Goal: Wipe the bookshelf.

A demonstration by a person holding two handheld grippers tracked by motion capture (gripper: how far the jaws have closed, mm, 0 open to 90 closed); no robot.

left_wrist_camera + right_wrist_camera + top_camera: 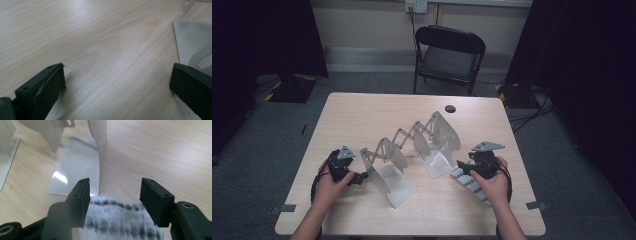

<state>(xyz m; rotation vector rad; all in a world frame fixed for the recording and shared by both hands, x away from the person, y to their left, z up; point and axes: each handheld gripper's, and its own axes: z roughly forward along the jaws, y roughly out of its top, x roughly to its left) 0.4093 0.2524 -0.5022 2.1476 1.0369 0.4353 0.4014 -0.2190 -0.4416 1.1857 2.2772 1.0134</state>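
Nearest the person, the right gripper (468,169) rests low at the right front of the pale wood-grain surface (362,112), over a white cloth patterned with black stripes (472,185). In the right gripper view that striped cloth (120,222) lies on the surface between the two black jaws, which stand apart with a gap on each side of it; the pads do not press on it. No earlier picture is at hand to compare. Just beyond the cloth's far edge rises the end plate of a grey metal folding file rack with a scissor-link frame (412,145), its flat foot (72,167) lying on the surface to the left of the upright.

At the left front, the left gripper (358,178) sits just beside the rack's nearest plate. In the left gripper view its jaws are wide apart with bare wood between them, and the edge of a grey plate (192,40) lies near the right one.

Farther back, a small dark round disc (450,108) sits near the surface's far edge. Beyond it stands a black folding chair (447,57) on the grey floor.
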